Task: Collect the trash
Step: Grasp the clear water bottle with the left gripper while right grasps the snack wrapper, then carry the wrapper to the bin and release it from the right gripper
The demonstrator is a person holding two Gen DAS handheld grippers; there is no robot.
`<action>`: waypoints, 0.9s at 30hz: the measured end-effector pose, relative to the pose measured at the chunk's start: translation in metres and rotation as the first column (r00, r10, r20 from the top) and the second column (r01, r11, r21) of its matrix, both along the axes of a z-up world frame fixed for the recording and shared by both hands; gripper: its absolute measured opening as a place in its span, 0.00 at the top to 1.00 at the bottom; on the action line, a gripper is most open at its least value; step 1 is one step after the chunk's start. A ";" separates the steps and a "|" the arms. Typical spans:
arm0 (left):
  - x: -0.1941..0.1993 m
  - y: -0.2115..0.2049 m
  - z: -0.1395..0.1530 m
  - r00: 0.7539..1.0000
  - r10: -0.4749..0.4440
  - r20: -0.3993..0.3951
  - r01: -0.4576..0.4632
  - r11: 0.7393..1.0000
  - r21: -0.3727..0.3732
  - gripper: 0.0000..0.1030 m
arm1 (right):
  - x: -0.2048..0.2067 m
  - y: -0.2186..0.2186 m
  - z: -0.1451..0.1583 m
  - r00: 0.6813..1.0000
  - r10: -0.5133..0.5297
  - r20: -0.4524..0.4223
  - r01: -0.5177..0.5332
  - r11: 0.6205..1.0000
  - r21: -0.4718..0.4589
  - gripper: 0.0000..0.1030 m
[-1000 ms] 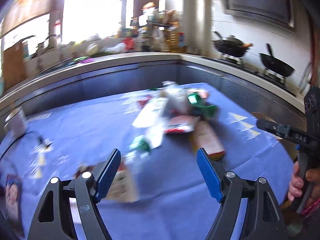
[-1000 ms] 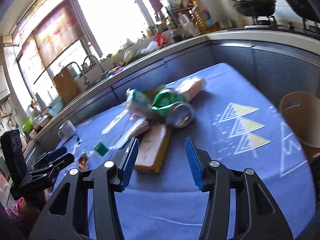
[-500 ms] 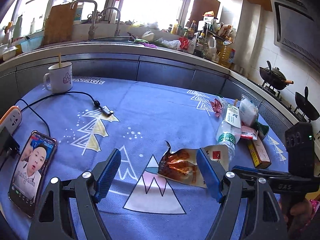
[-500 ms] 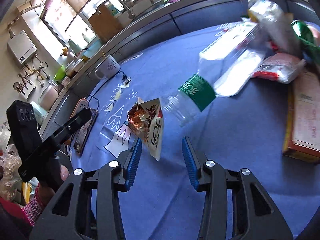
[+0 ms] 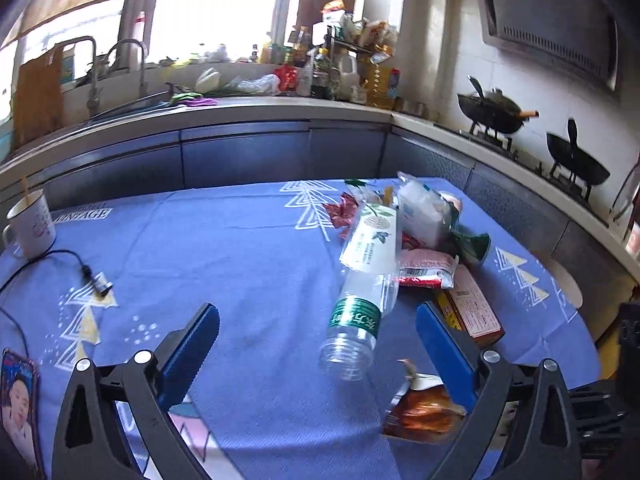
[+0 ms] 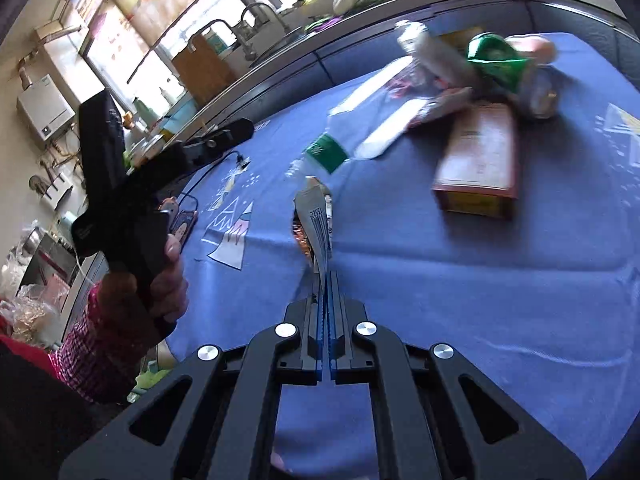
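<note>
Right wrist view: we find the snack wrapper (image 6: pixel 316 220) pinched edge-on in the right hand-held gripper (image 6: pixel 325 280), jaws pressed together on it, its long axis running straight up the frame from the fingertips over the blue tabletop (image 6: pixel 460 280). In the left wrist view the same wrapper (image 5: pixel 424 408) sits lower right, beside the right finger of the left hand-held gripper (image 5: pixel 320 340), whose jaws stand wide apart and empty. We note the clear bottle (image 5: pixel 360 296) lying between those jaws, mouth toward the camera, long axis slanting to upper right toward the remaining trash pile (image 5: pixel 428 240). We judge the left arm nearer the bottle.
</note>
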State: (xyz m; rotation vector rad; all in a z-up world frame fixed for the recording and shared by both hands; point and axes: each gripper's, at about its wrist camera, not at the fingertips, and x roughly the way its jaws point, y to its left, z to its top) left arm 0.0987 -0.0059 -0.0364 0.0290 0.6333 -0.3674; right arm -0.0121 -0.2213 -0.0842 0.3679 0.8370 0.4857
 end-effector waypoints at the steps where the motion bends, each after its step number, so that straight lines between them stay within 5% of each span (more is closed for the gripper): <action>1: 0.006 -0.009 -0.006 1.000 -0.016 -0.012 0.016 1.000 0.025 0.05 | -0.011 -0.012 0.003 0.999 -0.032 0.009 0.032 0.999 0.001 0.98; 3: 0.024 -0.028 -0.022 0.998 -0.028 -0.065 0.033 0.996 0.080 0.09 | -0.028 -0.038 0.007 0.995 -0.095 0.022 0.095 0.995 0.016 0.98; 6: 0.046 -0.042 -0.046 0.980 -0.040 -0.194 0.061 0.993 0.099 0.47 | -0.045 -0.065 0.014 0.983 -0.181 0.041 0.178 0.982 0.058 0.98; 9: 0.052 -0.040 -0.056 0.966 -0.039 -0.256 0.059 0.996 0.069 0.59 | -0.053 -0.084 0.016 0.974 -0.219 0.059 0.213 0.973 0.089 0.98; 15: 0.011 0.002 -0.029 0.976 -0.002 -0.218 0.009 0.999 0.033 0.61 | -0.050 -0.088 0.030 0.971 -0.210 0.117 0.200 0.975 0.097 0.98; 21: -0.050 0.047 0.010 0.991 0.041 -0.129 -0.054 0.993 -0.100 0.61 | -0.041 -0.087 0.040 0.962 -0.225 0.156 0.210 0.972 0.106 0.98; 27: -0.066 0.017 0.045 0.997 -0.067 -0.037 0.062 0.991 -0.121 0.61 | -0.045 -0.104 0.051 0.936 -0.291 0.199 0.278 0.956 0.092 0.98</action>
